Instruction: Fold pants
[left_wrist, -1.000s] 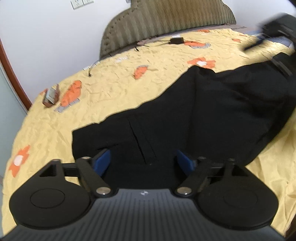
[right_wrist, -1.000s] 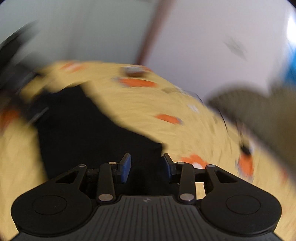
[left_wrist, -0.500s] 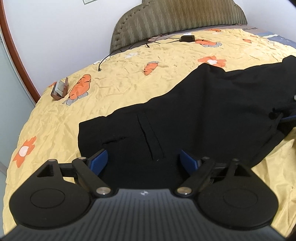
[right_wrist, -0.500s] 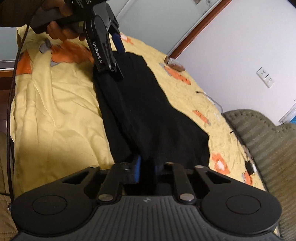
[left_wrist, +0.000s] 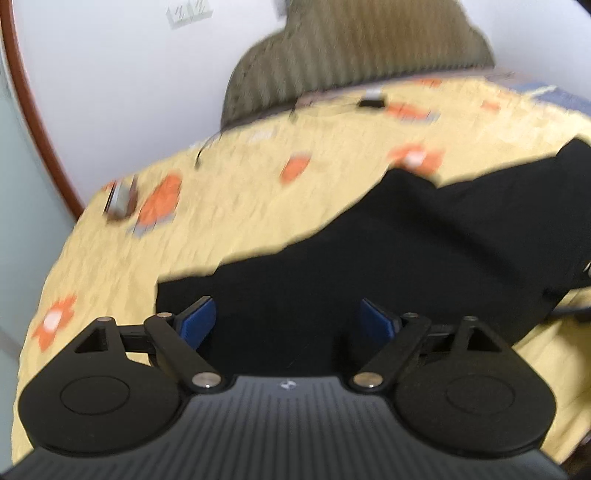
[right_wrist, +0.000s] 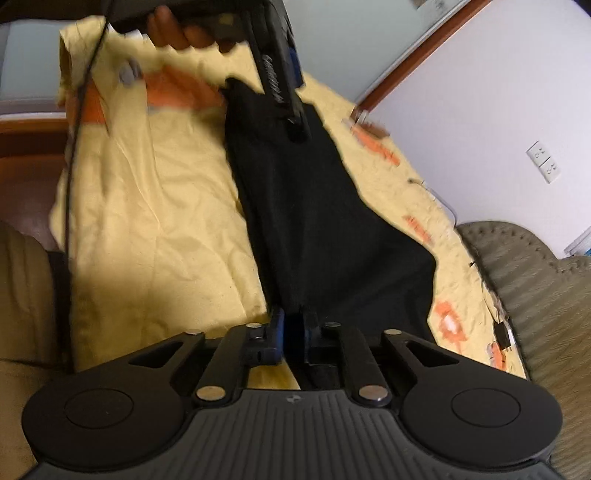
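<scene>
Pants (left_wrist: 388, 258), matte black fabric, long tapering shape, lie flat across centre of crumpled yellow bedsheet (left_wrist: 240, 206) printed with orange carrots and flowers. Left gripper (left_wrist: 284, 323) at lower centre of left view, blue-padded jaws spread wide above one end of pants, holding nothing. Right gripper (right_wrist: 293, 332) at lower centre of right view, jaws pinched tight on edge of cloth. Ribbed olive headboard (left_wrist: 354, 48) at upper centre.

bare sheet (right_wrist: 155, 206) left of pants (right_wrist: 317, 206), headboard (right_wrist: 532, 280) right
</scene>
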